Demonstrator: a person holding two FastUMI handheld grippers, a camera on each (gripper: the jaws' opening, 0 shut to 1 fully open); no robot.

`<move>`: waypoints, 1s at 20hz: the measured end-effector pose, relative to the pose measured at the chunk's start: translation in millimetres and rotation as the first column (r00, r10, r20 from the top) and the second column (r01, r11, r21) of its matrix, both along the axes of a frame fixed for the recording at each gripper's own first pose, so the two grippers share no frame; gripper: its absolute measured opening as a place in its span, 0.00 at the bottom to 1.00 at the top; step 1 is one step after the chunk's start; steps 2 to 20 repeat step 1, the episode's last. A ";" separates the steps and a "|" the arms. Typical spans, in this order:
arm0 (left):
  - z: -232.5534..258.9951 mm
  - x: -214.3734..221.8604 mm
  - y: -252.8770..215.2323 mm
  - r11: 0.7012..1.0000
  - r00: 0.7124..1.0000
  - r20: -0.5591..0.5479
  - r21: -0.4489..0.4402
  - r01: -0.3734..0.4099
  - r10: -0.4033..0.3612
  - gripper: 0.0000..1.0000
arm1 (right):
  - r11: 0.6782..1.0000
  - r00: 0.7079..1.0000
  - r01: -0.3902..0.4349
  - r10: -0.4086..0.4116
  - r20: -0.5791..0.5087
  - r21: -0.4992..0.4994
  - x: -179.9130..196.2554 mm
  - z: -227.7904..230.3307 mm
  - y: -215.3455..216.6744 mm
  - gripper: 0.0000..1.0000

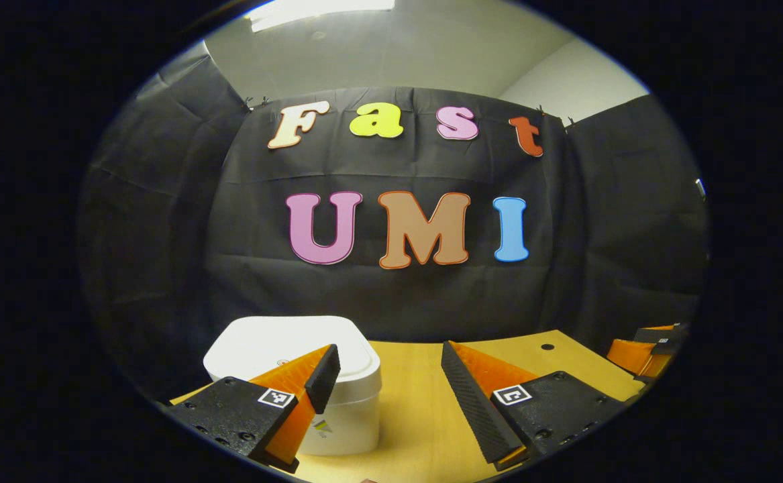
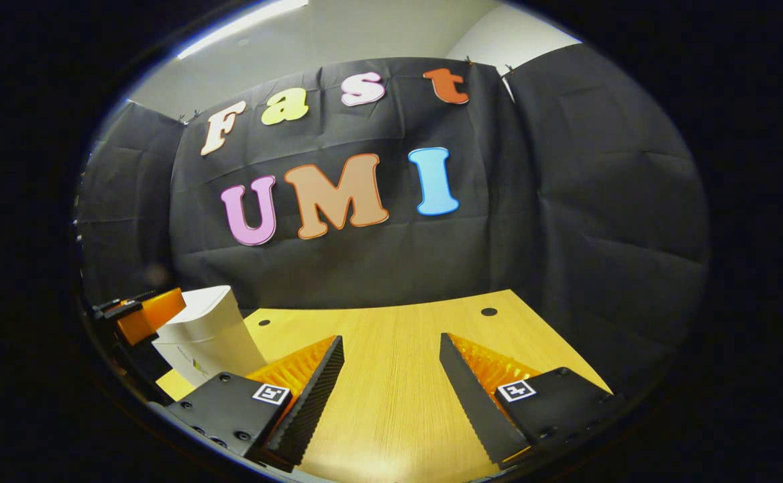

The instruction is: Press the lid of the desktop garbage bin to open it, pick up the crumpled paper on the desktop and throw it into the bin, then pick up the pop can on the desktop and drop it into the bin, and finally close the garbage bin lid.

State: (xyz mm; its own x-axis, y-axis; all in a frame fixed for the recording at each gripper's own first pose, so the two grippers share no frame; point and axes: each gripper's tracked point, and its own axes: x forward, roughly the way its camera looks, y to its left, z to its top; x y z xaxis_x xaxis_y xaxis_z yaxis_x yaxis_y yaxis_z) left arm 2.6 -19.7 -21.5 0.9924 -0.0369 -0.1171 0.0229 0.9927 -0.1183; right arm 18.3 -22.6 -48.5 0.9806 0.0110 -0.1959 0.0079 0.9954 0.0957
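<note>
We see the left gripper's finger (image 1: 307, 392) hiding part of the bin (image 1: 337, 396) front; bin's left side cut off in right gripper view

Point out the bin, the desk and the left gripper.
bin (image 1: 277, 342), left gripper view, on its closed lid.
desk (image 2: 398, 376), right gripper view, bare top.
left gripper (image 1: 391, 365), left gripper view, midway between fingertips.

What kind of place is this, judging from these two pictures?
Probably a recording booth in an indoor room: black cloth wall, a wooden desk with a white bin, and ceiling lights above.
</note>
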 end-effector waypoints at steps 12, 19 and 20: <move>-0.7 -0.7 -3.2 1.000 1.000 -0.003 -0.014 0.005 -0.005 0.91 | 1.000 1.000 0.015 -0.015 0.017 0.008 -1.2 4.1 -2.6 0.96; -0.7 -0.7 -3.2 1.000 1.000 -0.003 -0.014 0.005 -0.005 0.91 | 1.000 1.000 0.015 -0.015 0.017 0.008 -1.2 4.1 -2.6 0.96; -0.7 -0.7 -3.2 1.000 1.000 -0.003 -0.014 0.005 -0.005 0.91 | 1.000 1.000 0.015 -0.015 0.017 0.008 -1.2 4.1 -2.6 0.96</move>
